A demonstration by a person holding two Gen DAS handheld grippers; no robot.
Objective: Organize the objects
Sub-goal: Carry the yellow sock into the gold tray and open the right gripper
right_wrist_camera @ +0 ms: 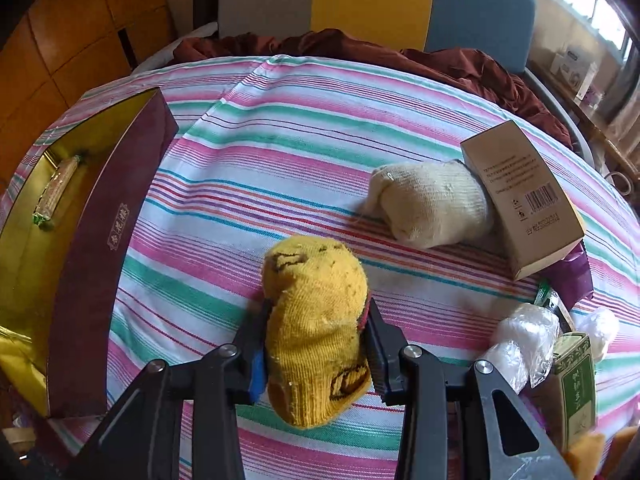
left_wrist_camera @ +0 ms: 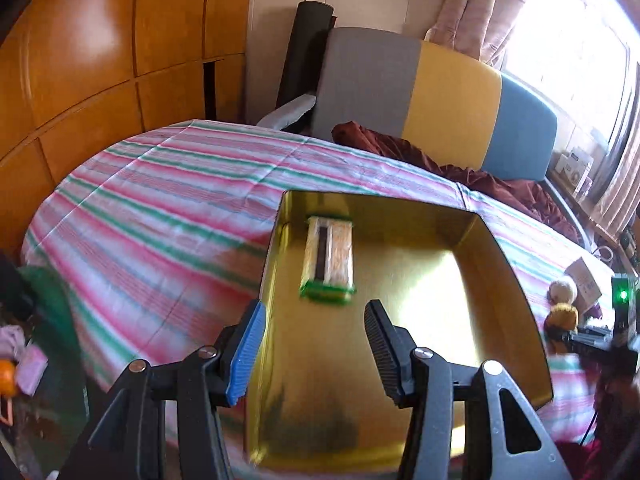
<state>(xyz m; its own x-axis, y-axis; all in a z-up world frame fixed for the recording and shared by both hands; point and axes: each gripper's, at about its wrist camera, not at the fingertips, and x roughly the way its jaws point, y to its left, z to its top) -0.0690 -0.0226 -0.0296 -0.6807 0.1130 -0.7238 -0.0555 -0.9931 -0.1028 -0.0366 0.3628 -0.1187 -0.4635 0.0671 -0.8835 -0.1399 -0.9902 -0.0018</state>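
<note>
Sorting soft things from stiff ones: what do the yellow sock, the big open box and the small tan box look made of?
Yellow sock: knitted yarn, ribbed, fuzzy, a little frayed. Big open box: probably rigid cardboard, matte maroon outside, shiny gold lining inside that mirrors light. Small tan box: thin card, matte, with printed text and a barcode.

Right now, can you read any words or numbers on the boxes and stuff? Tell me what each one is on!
Maroon box: gold label with Chinese characters, too blurred to read.
Brown carton: barcode and small print, too small to read.
Green packet: Chinese characters, too blurred to read.
Snack bar: no readable text.
</note>
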